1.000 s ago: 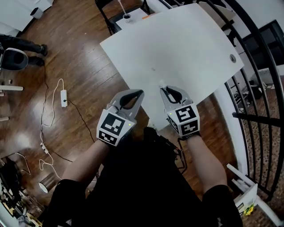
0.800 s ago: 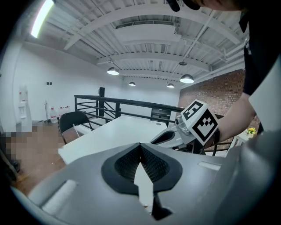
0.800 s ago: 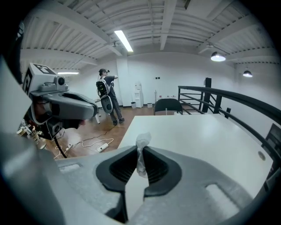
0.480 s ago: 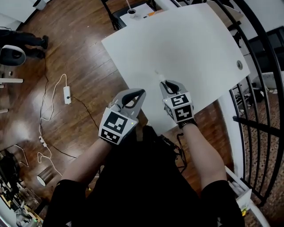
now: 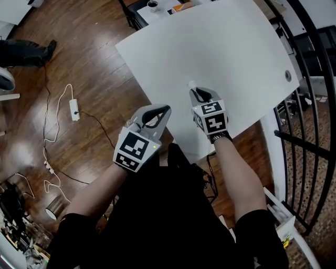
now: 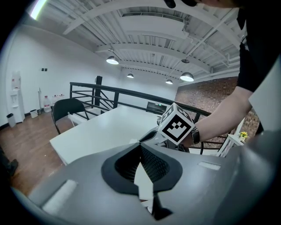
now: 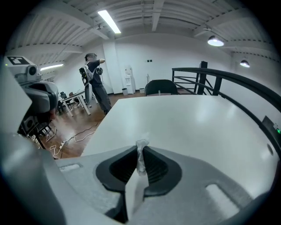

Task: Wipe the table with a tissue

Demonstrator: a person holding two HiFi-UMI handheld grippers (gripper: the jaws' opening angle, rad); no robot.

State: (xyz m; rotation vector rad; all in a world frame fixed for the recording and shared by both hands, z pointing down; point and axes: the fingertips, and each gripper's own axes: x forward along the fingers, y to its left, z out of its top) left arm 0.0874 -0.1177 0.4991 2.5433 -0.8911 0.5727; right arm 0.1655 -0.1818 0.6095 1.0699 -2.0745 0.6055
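The white table fills the upper middle of the head view. My right gripper is over its near part, shut on a small twisted white tissue that sticks out past the tips. In the right gripper view the tissue stands pinched between the dark pads, with the table spreading beyond. My left gripper hovers at the table's near left edge, jaws together, holding nothing. In the left gripper view its tips meet, and the right gripper's marker cube shows just ahead.
A dark chair and a side surface with a cup stand past the far left corner. A black railing runs along the table's right side. Cables and a power strip lie on the wooden floor at left. A person stands far off.
The right gripper with the tissue has shifted slightly farther onto the table. The left gripper has stayed at the near left edge.
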